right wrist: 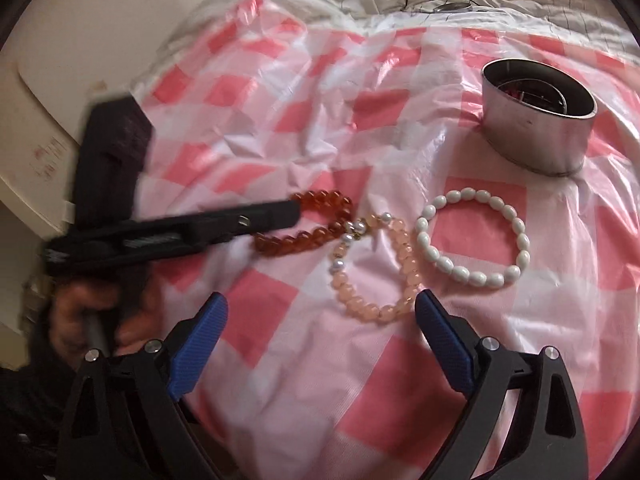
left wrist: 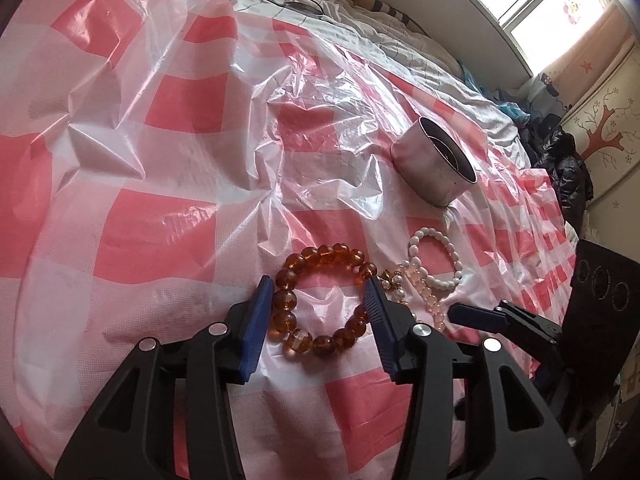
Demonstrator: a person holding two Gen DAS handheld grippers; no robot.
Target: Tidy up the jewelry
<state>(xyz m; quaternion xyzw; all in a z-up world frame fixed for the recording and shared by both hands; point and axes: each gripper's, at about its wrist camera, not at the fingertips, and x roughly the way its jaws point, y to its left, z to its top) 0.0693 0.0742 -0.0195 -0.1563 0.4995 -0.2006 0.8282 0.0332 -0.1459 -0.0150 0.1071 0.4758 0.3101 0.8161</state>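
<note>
Left tongs (left wrist: 318,300) half-open astride amber bracelet (left wrist: 320,304); right tongs (right wrist: 322,320) open, empty.

A thin, glossy, crinkled plastic sheet (left wrist: 168,128) carries translucent amber bracelet (left wrist: 320,300) beads, smooth opaque white bracelet (right wrist: 474,238) beads, frosted peach bracelet (right wrist: 376,272) beads and a brushed metal tin (right wrist: 538,120).

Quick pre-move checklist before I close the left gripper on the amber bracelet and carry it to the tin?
1. Left gripper open, pads astride the amber bracelet: ok.
2. Pads pressing on beads: not ok, none gripped.
3. Amber bracelet free of the pink bracelet: cannot tell, they meet at the clasp.
4. Right gripper open, holding nothing: ok.
5. Metal tin upright, mouth open: ok.
6. White bracelet out of the way: ok.
</note>
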